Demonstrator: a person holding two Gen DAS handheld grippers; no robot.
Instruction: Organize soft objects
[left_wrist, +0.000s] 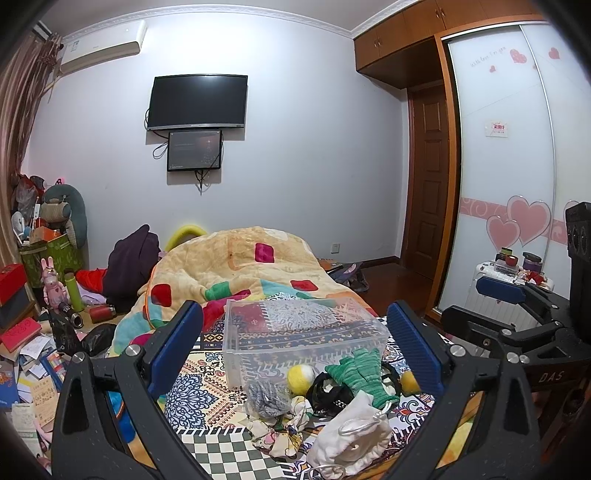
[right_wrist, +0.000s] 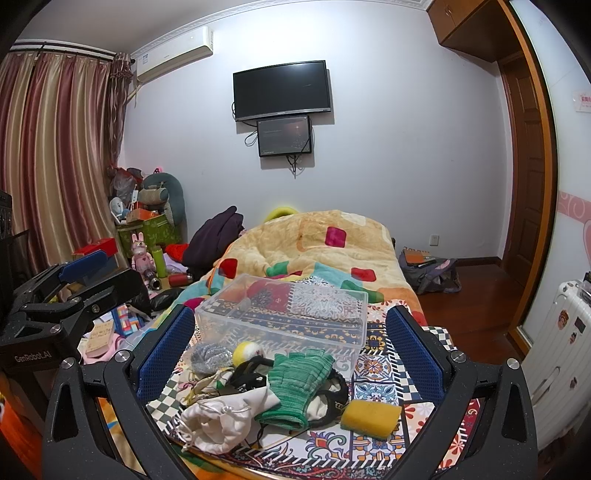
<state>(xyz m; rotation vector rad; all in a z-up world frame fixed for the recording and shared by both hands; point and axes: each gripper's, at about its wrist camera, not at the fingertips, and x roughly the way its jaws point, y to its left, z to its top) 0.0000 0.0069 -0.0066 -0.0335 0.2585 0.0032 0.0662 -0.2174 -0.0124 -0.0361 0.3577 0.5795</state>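
Observation:
A heap of soft things lies on the patterned bedspread (right_wrist: 373, 369) in front of a clear plastic box (left_wrist: 295, 332) (right_wrist: 288, 314). It holds a green knit glove (left_wrist: 360, 373) (right_wrist: 295, 384), a white drawstring pouch (left_wrist: 351, 439) (right_wrist: 214, 424), a yellow sponge (right_wrist: 369, 413), a yellow-white ball (left_wrist: 301, 376) (right_wrist: 246, 350), a grey scrubber (left_wrist: 267, 397) (right_wrist: 208, 356) and a black item (right_wrist: 247, 373). My left gripper (left_wrist: 295, 350) is open and empty above the heap. My right gripper (right_wrist: 291, 354) is open and empty too. Each shows in the other's view, the right (left_wrist: 517, 302) and the left (right_wrist: 74, 280).
A rumpled yellow quilt (left_wrist: 236, 266) covers the bed behind the box. Boxes, toys and bottles clutter the left side (left_wrist: 48, 295). A bag (right_wrist: 428, 273) lies on the wooden floor at right. A white suitcase (right_wrist: 557, 350) stands by the wardrobe.

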